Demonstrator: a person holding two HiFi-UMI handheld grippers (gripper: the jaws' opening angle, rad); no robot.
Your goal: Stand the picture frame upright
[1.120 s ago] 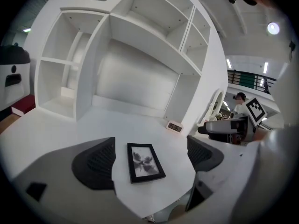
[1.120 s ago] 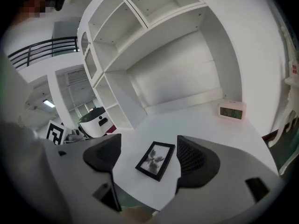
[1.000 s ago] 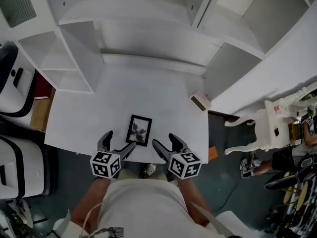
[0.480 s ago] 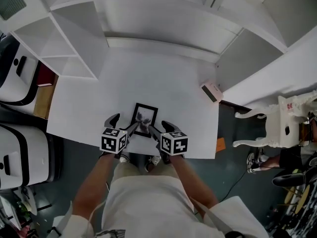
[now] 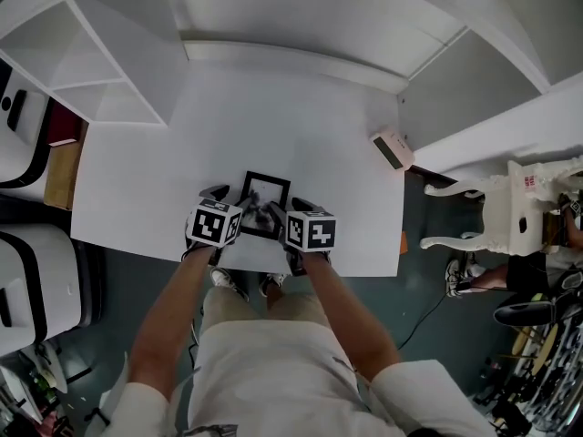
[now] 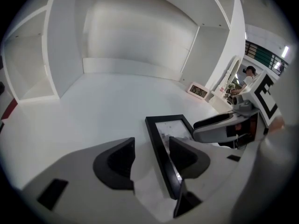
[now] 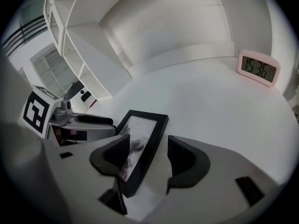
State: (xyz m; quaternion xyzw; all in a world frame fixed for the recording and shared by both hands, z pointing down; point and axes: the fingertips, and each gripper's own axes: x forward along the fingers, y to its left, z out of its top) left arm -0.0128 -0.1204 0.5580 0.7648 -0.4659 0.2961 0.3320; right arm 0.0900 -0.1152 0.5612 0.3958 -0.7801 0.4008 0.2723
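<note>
Left gripper and right gripper: fingers partly apart, just been closing, each straddling one long side of the picture frame, apparently not pinching it. Frame: thin, black, pale print with dark smudge, lying flat near the desk front edge.

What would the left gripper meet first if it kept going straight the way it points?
The left gripper would probably meet the flat black rectangular picture frame first: its left rail lies between the jaws, which have just been closing.
</note>
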